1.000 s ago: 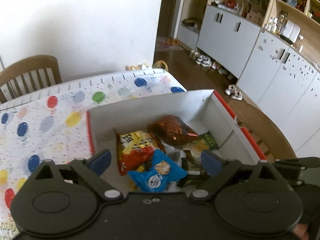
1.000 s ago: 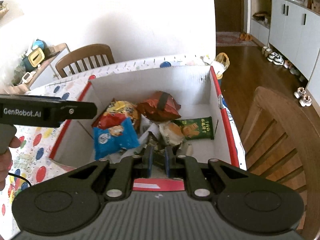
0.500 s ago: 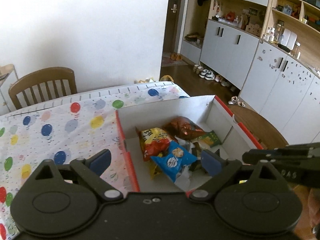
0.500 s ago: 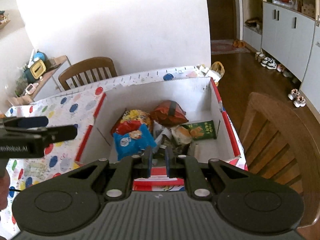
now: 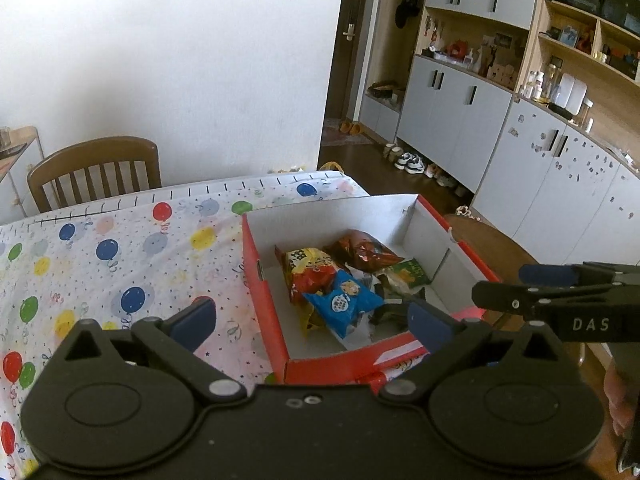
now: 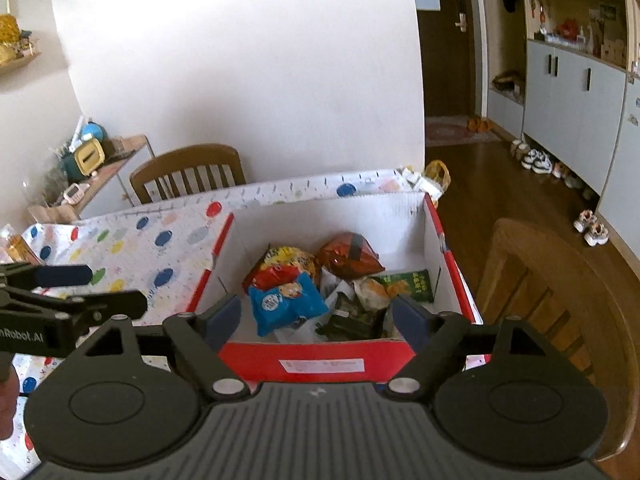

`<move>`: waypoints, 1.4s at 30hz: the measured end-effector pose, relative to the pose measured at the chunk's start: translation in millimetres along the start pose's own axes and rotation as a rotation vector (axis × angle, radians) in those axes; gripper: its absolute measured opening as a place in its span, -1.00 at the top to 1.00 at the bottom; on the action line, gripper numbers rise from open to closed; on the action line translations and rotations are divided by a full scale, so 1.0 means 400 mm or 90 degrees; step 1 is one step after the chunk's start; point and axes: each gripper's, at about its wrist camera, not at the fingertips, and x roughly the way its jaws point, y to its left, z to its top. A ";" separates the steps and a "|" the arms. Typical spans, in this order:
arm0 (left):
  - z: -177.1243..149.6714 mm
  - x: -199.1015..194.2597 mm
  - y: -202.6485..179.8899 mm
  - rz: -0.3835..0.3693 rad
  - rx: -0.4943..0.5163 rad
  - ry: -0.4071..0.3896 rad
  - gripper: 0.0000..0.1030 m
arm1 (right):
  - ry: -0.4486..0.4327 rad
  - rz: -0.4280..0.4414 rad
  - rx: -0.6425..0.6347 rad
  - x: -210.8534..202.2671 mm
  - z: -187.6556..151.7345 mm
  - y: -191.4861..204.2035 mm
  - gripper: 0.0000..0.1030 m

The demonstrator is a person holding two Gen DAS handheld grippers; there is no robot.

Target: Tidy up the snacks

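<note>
Hovering over a balloon-print tablecloth (image 5: 120,248), left gripper (image 5: 316,320) with jaws opening, nothing between them. Sitting just ahead, a red-and-white cardboard box (image 5: 266,292) holding a blue snack packet (image 5: 344,300), a red-yellow packet (image 5: 308,272), a brown packet (image 5: 366,250) and a green packet (image 5: 410,272). Reaching in at right, right gripper (image 5: 532,284).

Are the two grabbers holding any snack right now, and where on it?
No. The left gripper and the right gripper are both opening with nothing between their fingers. The snacks lie in the red box.
</note>
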 end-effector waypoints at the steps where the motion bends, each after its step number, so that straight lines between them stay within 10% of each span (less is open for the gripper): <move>1: -0.002 -0.003 0.000 -0.001 -0.001 0.000 -0.99 | -0.005 0.003 -0.002 -0.007 0.000 0.004 -0.85; 42: -0.031 -0.075 0.008 -0.009 -0.056 -0.035 -0.99 | -0.064 0.040 -0.007 -0.089 -0.025 0.052 -1.00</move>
